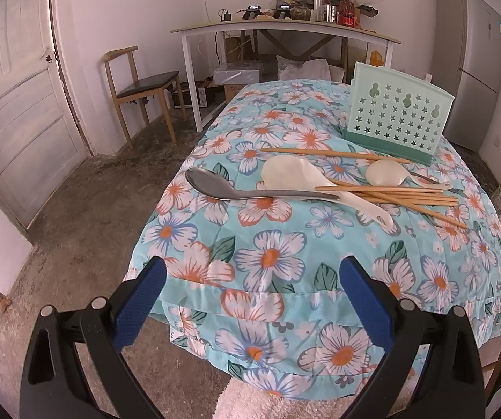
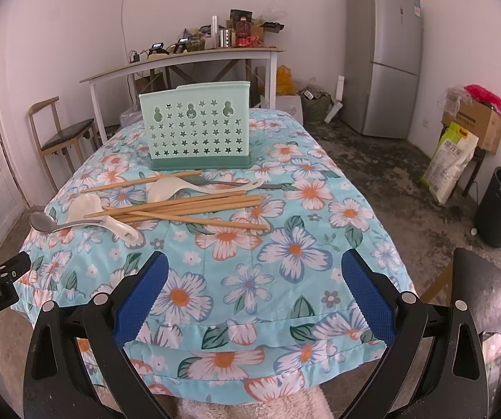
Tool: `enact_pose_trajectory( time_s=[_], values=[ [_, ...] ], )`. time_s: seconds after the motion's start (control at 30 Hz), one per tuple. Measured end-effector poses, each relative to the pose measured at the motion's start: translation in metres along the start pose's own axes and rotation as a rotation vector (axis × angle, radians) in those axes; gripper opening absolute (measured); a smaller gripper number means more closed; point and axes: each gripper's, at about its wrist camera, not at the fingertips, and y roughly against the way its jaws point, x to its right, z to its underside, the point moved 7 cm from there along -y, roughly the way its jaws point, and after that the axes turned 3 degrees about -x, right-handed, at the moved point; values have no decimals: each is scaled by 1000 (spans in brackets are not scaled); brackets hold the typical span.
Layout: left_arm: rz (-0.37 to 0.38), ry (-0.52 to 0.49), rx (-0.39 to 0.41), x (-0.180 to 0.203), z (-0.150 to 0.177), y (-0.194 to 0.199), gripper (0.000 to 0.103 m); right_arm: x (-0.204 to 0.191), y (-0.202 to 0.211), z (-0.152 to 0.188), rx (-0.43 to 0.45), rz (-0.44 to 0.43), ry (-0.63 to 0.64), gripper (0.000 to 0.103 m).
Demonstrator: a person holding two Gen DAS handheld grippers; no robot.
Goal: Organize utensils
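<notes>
Counter [image 2: 285, 314], covered in floral cloth, is seen with nothing sorted yet; the task is judged at its start. Green utensil holder [image 2: 196, 129] is stood upright at the far end. Chopsticks [image 2: 180, 209], 2 white spoons [image 2: 110, 221] and 1 metal spoon [image 1: 250, 192] are piled loose just in front of it. Left gripper [image 1: 252, 300] and right gripper [image 2: 253, 296] are held wide open, empty, well short of the pile. Next, 1 utensil is likely to be reached for, pinched and carried to the holder.
</notes>
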Motion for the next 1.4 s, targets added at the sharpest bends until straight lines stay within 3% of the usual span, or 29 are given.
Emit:
enact_pose_trajectory(
  time_s=[1.4],
  values=[
    [2, -1, -2, 0, 0, 0, 97, 1, 1, 0, -4, 2, -1, 95]
  ],
)
